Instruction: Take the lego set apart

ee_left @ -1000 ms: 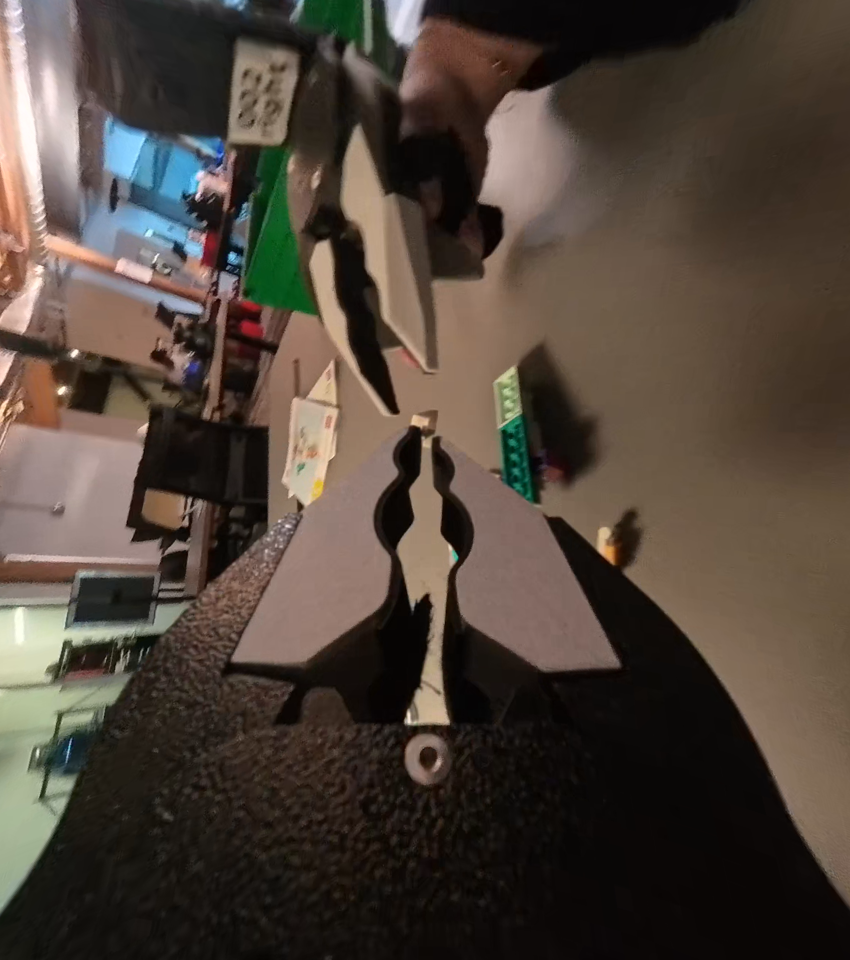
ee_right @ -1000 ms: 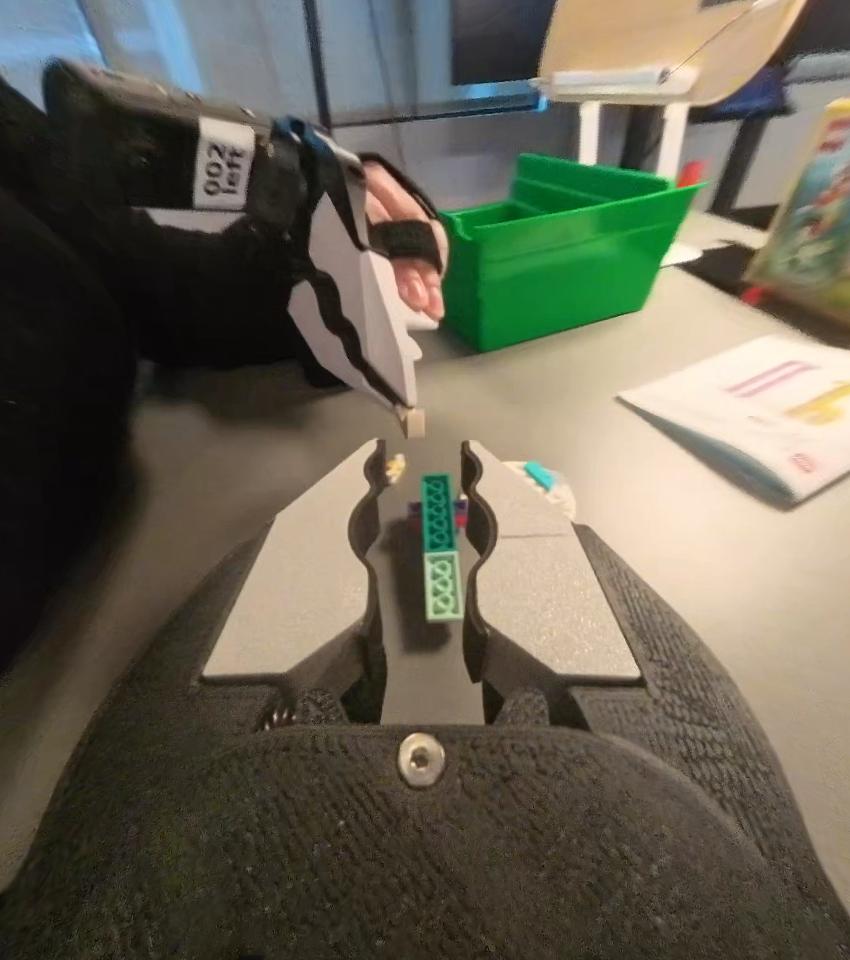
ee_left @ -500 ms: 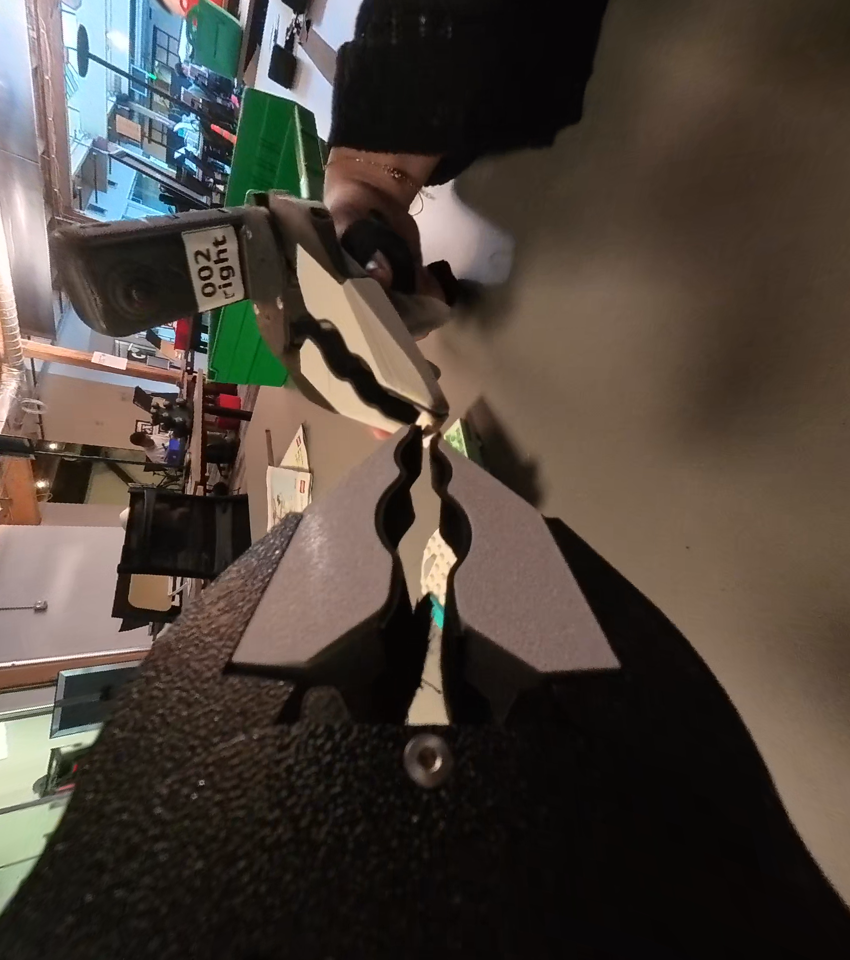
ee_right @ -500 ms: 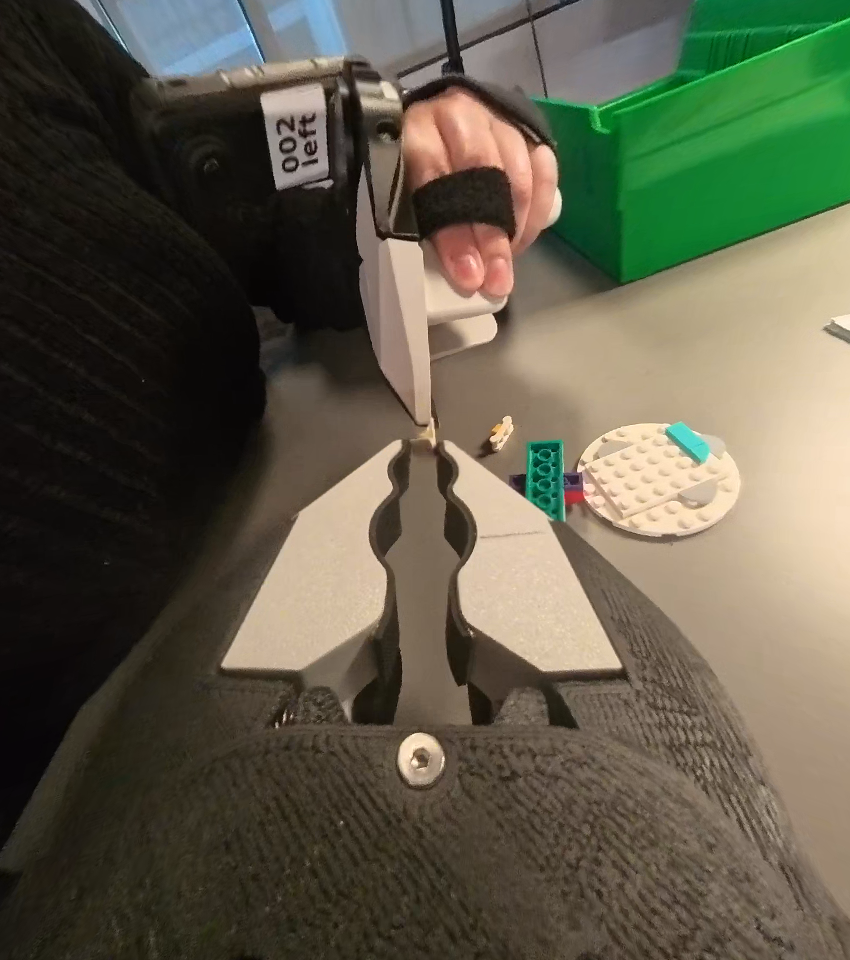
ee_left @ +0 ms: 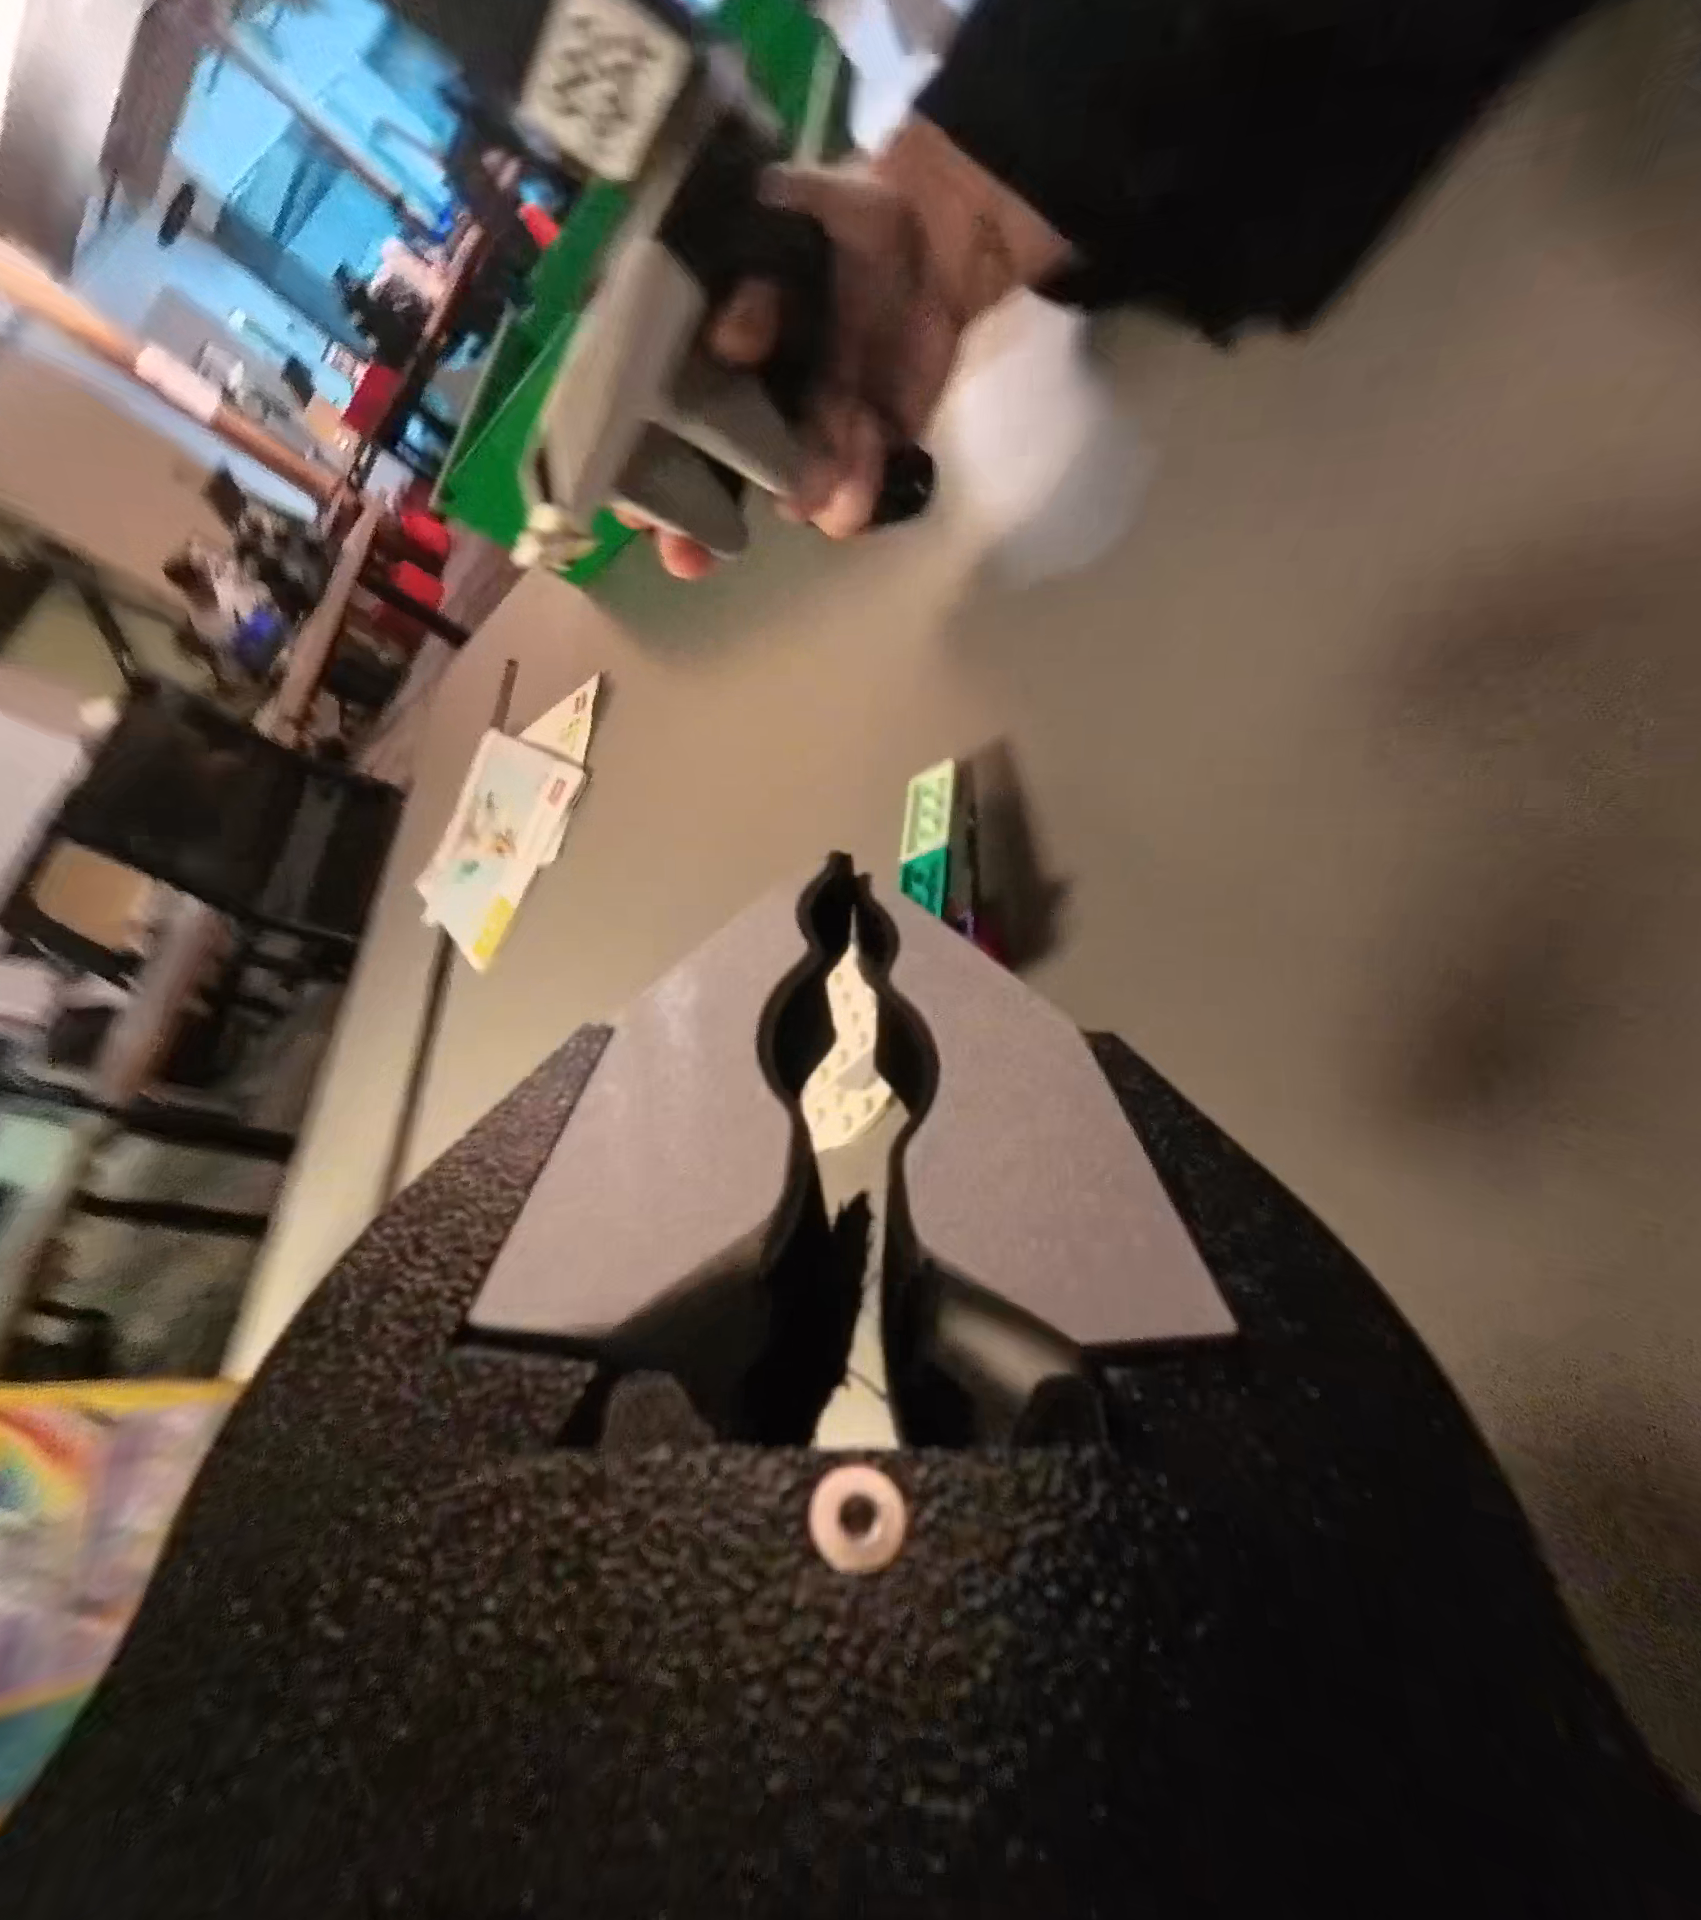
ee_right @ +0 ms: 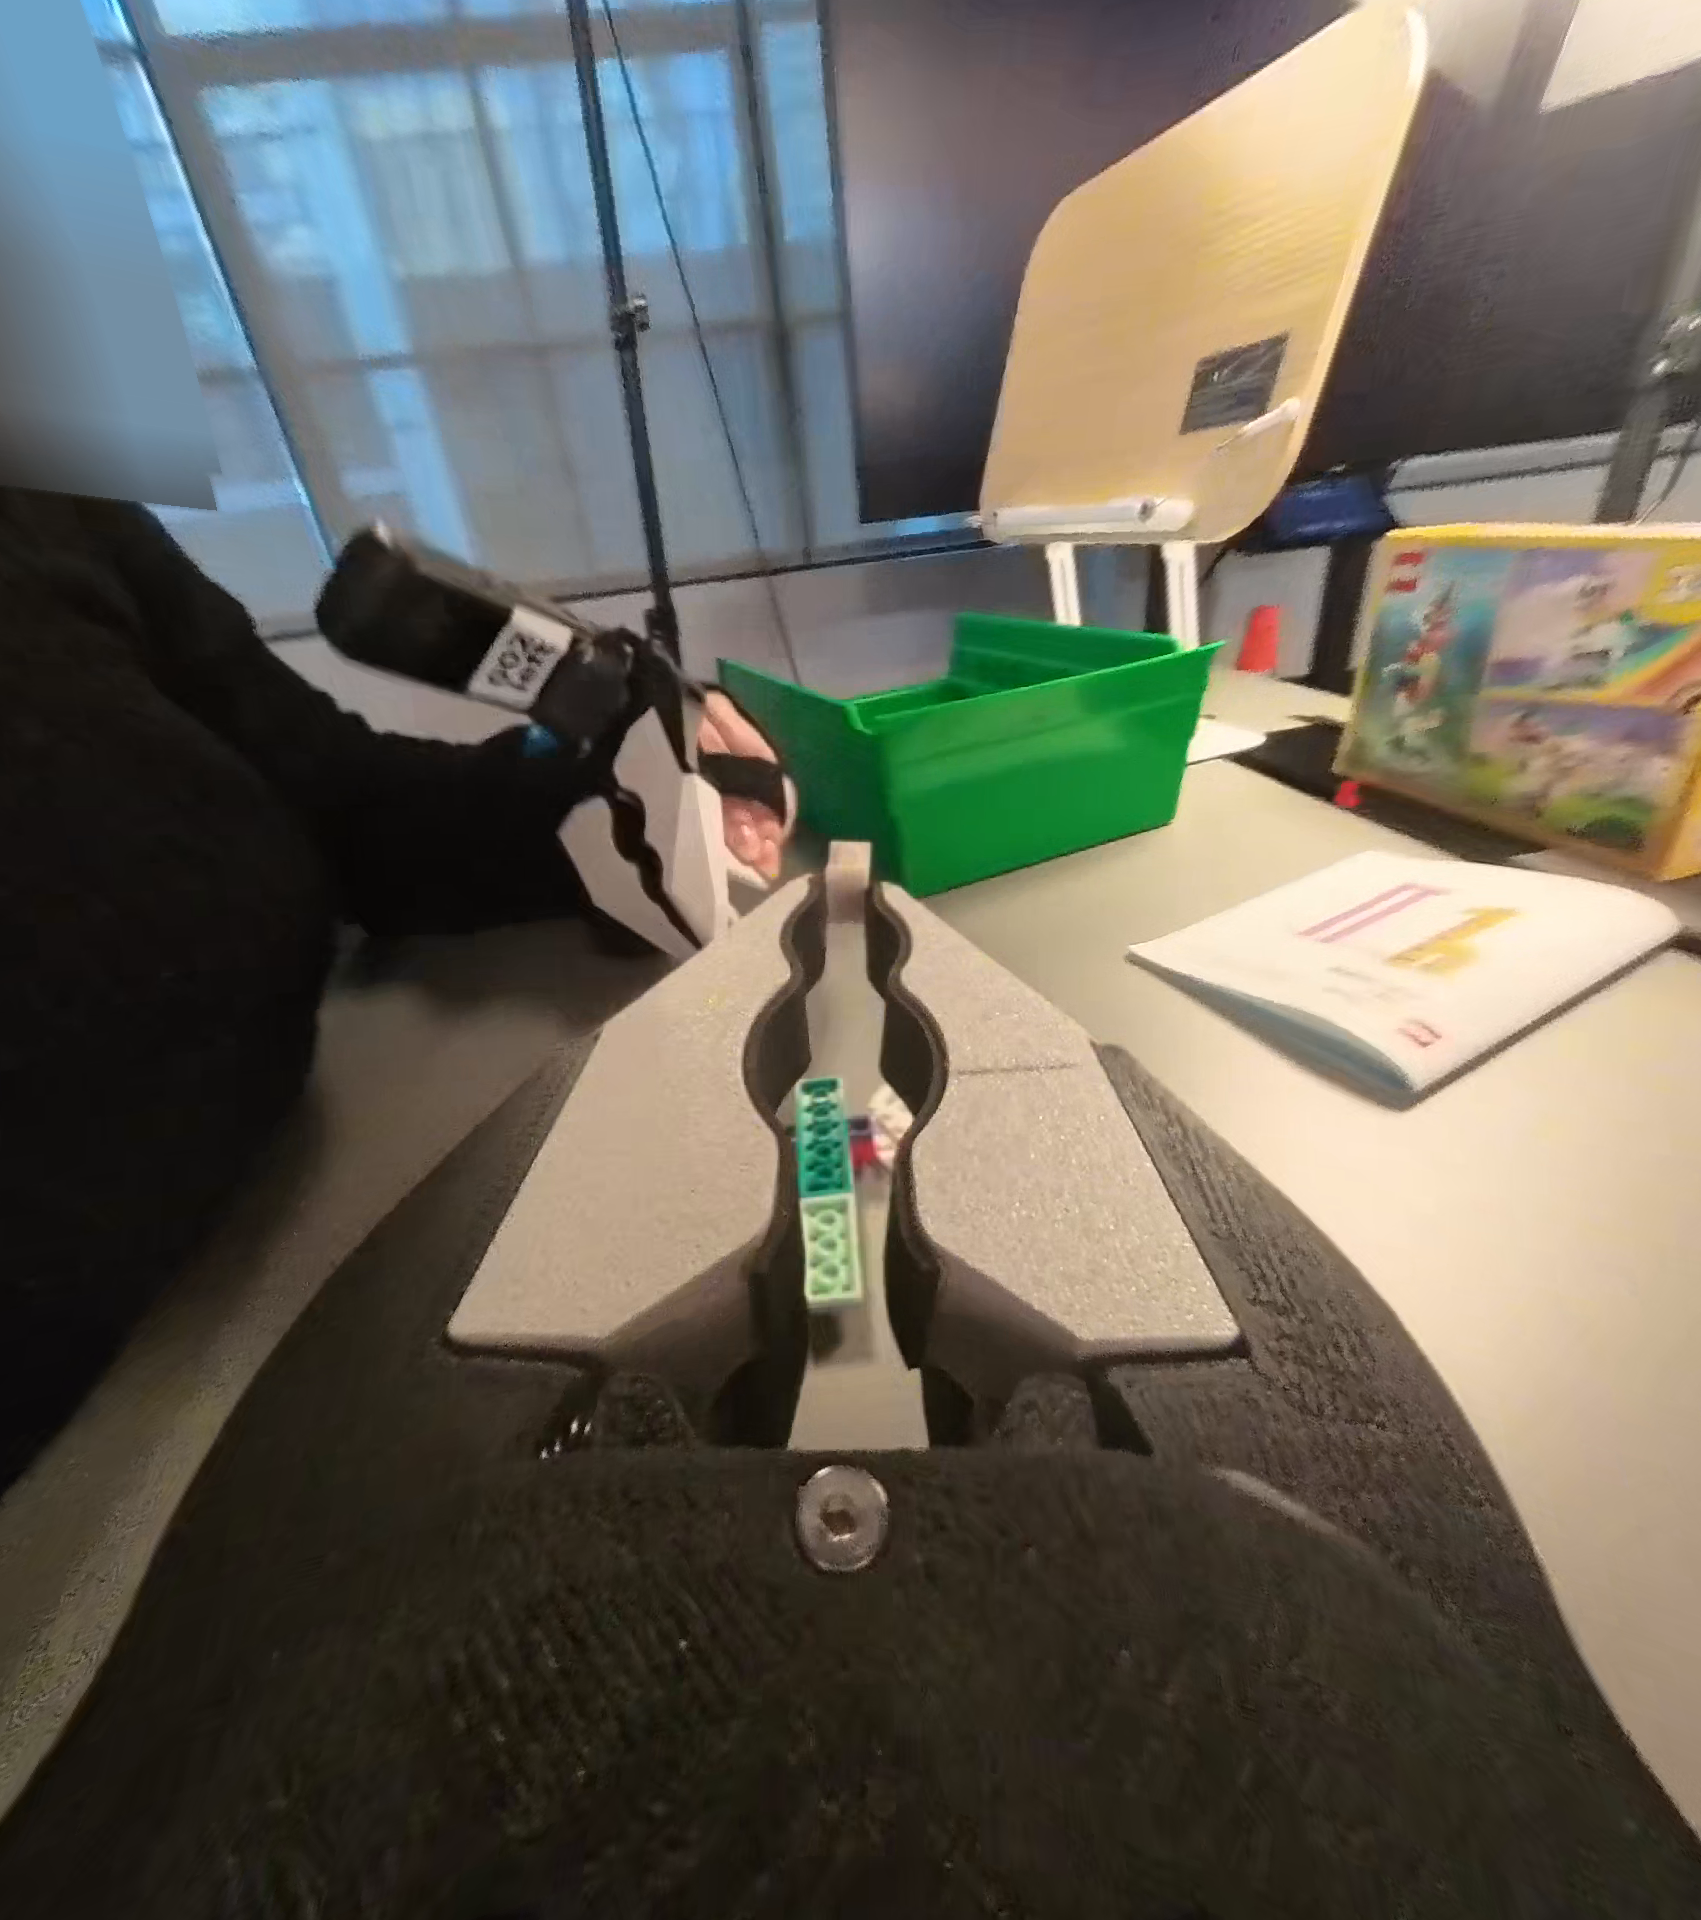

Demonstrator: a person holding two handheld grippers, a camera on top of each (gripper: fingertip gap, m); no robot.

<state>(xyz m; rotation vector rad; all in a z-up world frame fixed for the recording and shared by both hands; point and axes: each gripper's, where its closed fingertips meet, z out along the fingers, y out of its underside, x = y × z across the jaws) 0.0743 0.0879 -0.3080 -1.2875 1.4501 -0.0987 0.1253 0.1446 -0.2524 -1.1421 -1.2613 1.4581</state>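
My right gripper is shut on a small tan piece at its tips and holds it in the air in front of the green bin. In the left wrist view it is blurred, up near the bin. My left gripper is shut with nothing between its tips; in the right wrist view it hangs just left of my right fingers. A dark green and a light green brick lie joined end to end on the table below, next to a white round plate.
A green bin stands at the back of the grey table. An instruction booklet and a yellow set box are to the right. A tan board on a stand is behind the bin. A black sleeve fills the left.
The tan piece has passed from my left gripper's tips to my right gripper's. The two grippers have moved apart, the right one lifting toward the bin.
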